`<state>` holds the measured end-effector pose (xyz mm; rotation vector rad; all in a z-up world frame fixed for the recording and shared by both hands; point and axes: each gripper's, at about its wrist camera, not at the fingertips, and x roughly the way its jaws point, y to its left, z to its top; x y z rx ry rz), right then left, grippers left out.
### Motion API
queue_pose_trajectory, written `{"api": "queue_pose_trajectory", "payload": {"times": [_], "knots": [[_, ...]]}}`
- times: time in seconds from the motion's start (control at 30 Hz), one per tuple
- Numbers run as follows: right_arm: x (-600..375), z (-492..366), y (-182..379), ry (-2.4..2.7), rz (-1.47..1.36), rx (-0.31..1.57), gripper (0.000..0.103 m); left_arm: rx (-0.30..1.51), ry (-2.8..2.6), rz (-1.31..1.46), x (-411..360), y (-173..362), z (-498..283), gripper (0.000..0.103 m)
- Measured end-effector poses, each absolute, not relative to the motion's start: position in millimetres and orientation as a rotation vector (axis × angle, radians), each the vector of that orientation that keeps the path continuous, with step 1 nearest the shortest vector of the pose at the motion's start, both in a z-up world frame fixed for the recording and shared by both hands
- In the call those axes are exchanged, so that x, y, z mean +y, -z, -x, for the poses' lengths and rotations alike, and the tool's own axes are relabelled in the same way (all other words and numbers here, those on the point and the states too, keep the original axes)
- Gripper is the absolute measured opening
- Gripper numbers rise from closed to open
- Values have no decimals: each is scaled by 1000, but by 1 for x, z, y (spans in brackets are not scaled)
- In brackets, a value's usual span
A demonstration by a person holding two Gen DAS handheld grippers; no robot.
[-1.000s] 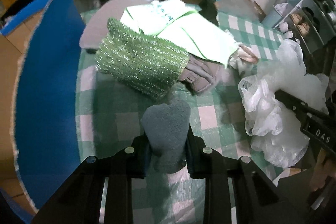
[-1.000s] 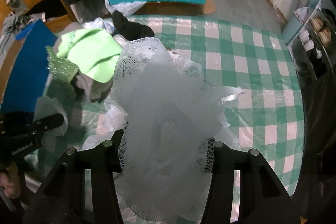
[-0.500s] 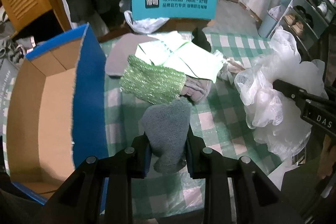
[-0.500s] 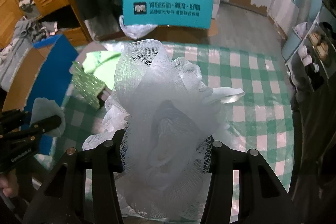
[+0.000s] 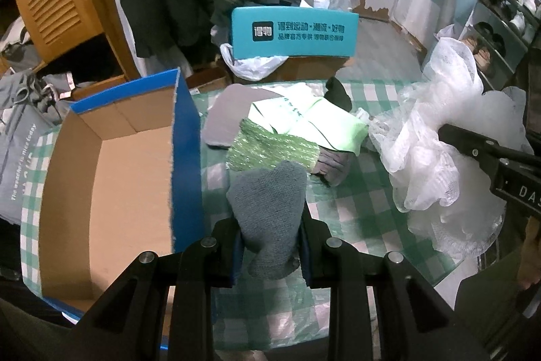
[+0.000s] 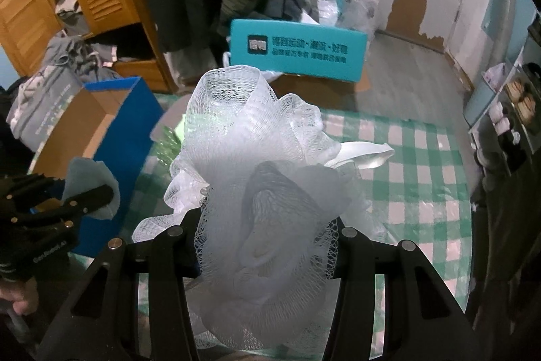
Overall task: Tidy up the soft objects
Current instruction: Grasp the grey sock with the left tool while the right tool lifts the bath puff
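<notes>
My left gripper (image 5: 270, 246) is shut on a grey knitted cloth (image 5: 270, 208) and holds it above the checked table, right of an open blue cardboard box (image 5: 111, 192). My right gripper (image 6: 267, 246) is shut on a white mesh bath pouf (image 6: 257, 178), lifted above the table; the pouf also shows in the left wrist view (image 5: 446, 158). The left gripper (image 6: 81, 202) with its cloth shows at the left of the right wrist view, next to the box (image 6: 111, 137).
A pile lies on the green checked tablecloth (image 5: 341, 192): a green glitter cloth (image 5: 274, 148), a pale green folded sheet (image 5: 314, 120), a grey pad (image 5: 230, 114) and a grey-brown glove (image 5: 334, 164). A teal box (image 5: 294, 32) stands behind. A shoe rack (image 6: 507, 110) is at right.
Both grippers have risen and pulled back from the table with their items. The open blue box has come fully into the left view.
</notes>
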<state>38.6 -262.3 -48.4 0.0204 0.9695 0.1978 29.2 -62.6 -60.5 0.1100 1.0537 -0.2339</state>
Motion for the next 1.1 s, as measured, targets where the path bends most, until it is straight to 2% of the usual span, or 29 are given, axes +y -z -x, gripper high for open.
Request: {"api": "queue_pose_trajectory", "payload": {"times": [0.77,1.1], "knots": [[-179,-62,10,-339,37,896,47,964,106,-55,12,32,-33,27],[-128,-74,-1,-405,80,883,47,966,34,-9,58,36,-34,27]]}}
